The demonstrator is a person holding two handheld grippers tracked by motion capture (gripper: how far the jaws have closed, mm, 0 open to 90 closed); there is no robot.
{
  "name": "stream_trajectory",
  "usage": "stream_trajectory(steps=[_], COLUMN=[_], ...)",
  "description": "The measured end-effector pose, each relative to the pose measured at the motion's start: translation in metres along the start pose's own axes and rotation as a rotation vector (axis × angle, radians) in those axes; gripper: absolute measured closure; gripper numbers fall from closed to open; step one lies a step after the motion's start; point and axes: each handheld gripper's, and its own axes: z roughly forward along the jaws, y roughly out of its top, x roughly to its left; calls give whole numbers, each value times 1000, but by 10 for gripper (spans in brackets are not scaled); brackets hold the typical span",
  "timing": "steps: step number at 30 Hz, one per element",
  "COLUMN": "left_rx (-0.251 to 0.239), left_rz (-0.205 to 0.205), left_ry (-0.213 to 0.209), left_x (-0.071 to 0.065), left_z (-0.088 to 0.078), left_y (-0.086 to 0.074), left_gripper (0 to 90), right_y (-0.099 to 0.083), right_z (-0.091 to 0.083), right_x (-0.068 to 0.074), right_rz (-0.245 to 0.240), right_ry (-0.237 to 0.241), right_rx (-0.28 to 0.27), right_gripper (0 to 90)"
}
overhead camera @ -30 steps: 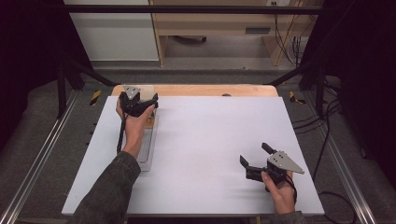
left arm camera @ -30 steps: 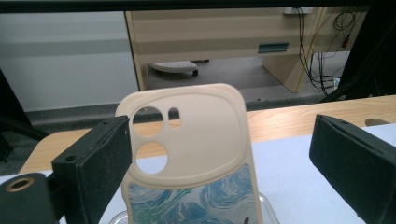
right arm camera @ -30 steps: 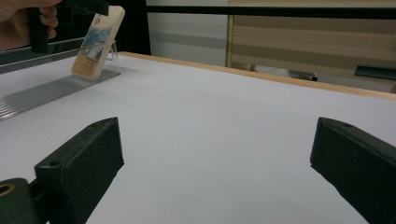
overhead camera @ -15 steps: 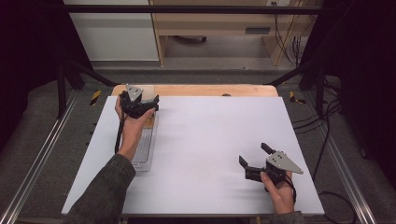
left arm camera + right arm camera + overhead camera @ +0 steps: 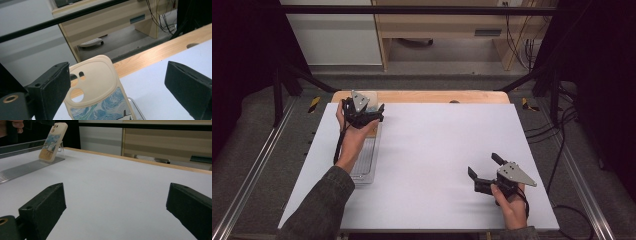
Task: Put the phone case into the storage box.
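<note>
A cream phone case (image 5: 97, 87) with a blue swirl painting leans upright in a clear stand at the far end of a ribbed clear tray (image 5: 364, 162). My left gripper (image 5: 373, 114) hovers at that end, open, its jaws wide on either side of the case (image 5: 371, 98); the left jaw is close beside the case's edge. In its own view the left gripper (image 5: 117, 75) holds nothing. My right gripper (image 5: 484, 166) rests open near the front right of the white board. From the right gripper (image 5: 116, 192) the case (image 5: 53, 141) stands far off at the upper left.
The white board (image 5: 437, 150) covers a wooden table whose far edge (image 5: 422, 96) shows as a strip. Metal rails (image 5: 257, 165) run along both sides. Beyond the table stand pale wooden furniture (image 5: 437, 25) and cables on the floor.
The left hand has shifted very slightly at the far end of the tray. The right gripper has stayed put and open.
</note>
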Motion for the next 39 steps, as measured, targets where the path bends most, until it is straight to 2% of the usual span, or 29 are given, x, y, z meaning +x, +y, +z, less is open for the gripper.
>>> stream_trajectory(steps=[5,13,17,18,22,30,39], left_rx=[1,2,3,7,5,-5,-3], left_rz=[62,63,85,109,134,193,208], left_ry=[0,6,12,14,20,52,46], left_x=[-4,-2,0,0,0,2,0], left_z=[0,-3,-5,-6,-10,-18,-23], left_y=[1,2,2,2,2,5,3], left_gripper=[66,68,69,69,68,67,65], right_y=[0,0,0,0,0,1,1], right_z=[0,0,0,0,0,0,-1], right_x=[0,-1,0,0,0,1,1], right_rz=[2,-1,0,0,0,-3,-2], right_ry=[0,-2,-2,-1,-2,-2,-1], right_rx=[-4,-2,-1,-1,-1,-10,-13], right_gripper=[26,26,26,26,26,26,26])
